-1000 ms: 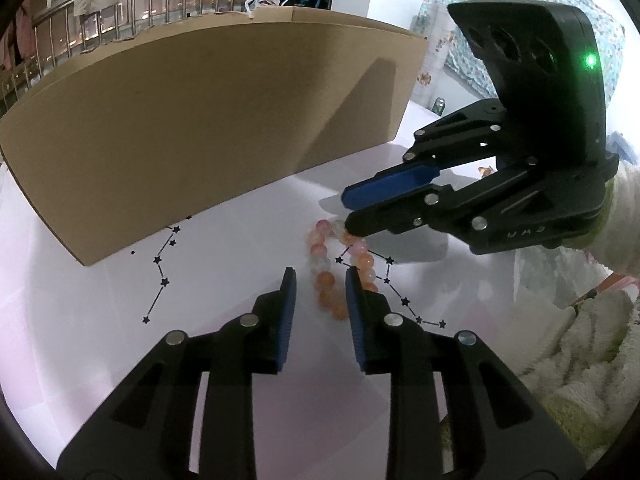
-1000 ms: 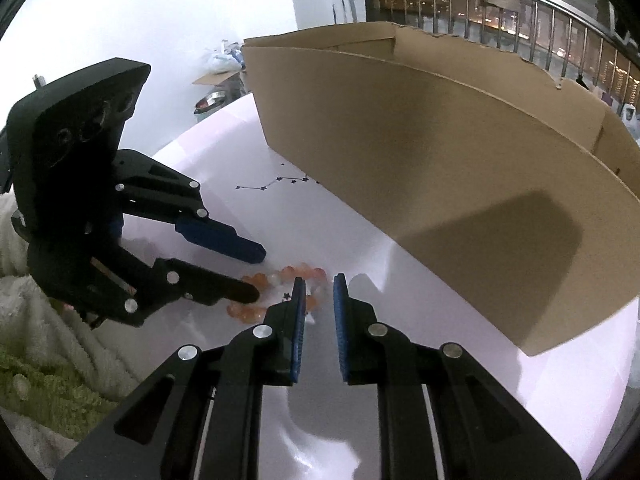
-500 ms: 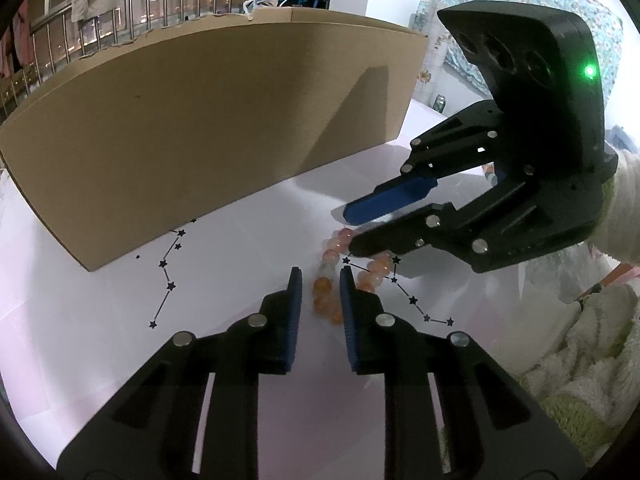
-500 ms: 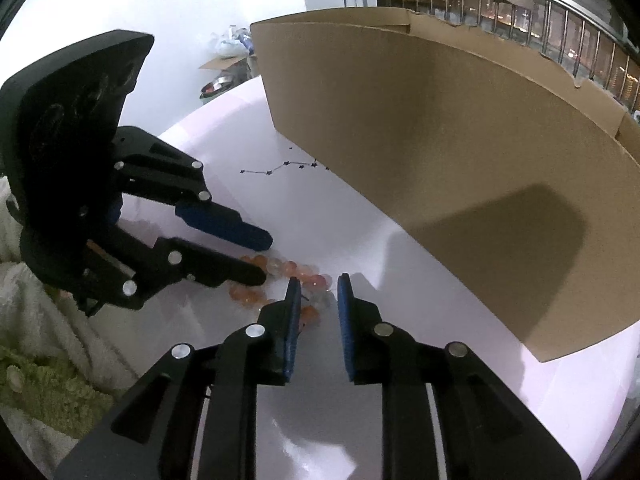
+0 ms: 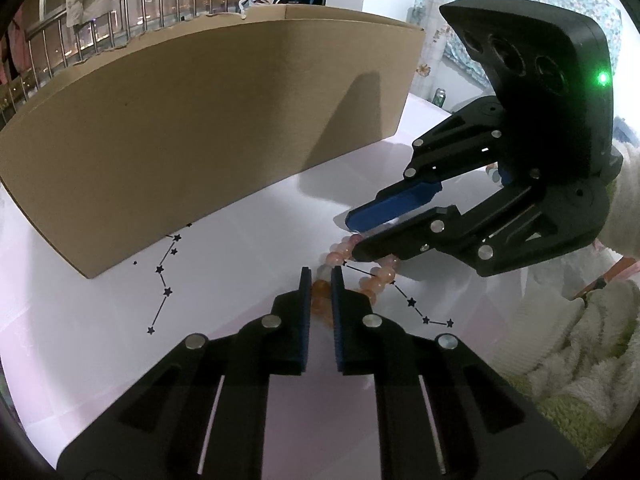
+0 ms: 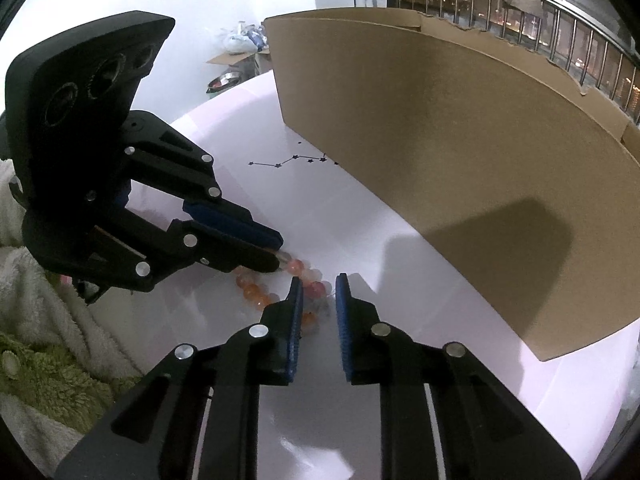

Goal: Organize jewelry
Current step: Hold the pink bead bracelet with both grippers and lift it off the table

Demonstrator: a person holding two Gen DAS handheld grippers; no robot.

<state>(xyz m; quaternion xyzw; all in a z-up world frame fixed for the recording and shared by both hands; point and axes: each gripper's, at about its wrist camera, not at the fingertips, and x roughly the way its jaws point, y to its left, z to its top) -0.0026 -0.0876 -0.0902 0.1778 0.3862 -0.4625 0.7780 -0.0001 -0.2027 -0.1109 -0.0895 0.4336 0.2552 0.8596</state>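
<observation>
A bracelet of pink and orange beads (image 5: 374, 278) lies on the white tabletop; it also shows in the right wrist view (image 6: 256, 288). My left gripper (image 5: 321, 276) has its jaws closed onto the near beads of the bracelet. In the right wrist view the left gripper (image 6: 278, 254) pinches the beads at its tips. My right gripper (image 6: 316, 282) is slightly open, its fingers straddling the bracelet's other end. In the left wrist view the right gripper (image 5: 354, 236) shows a gap between its fingers above the beads.
A large brown cardboard box (image 5: 208, 120) stands on the table just beyond the bracelet, also in the right wrist view (image 6: 460, 152). Black star-and-line drawings (image 5: 162, 280) mark the tabletop. Fluffy white and green fabric (image 5: 580, 360) lies at the near edge.
My left gripper's jaws have narrowed from wide open and closed onto the beads. My right gripper has opened a little and shifted along the bracelet.
</observation>
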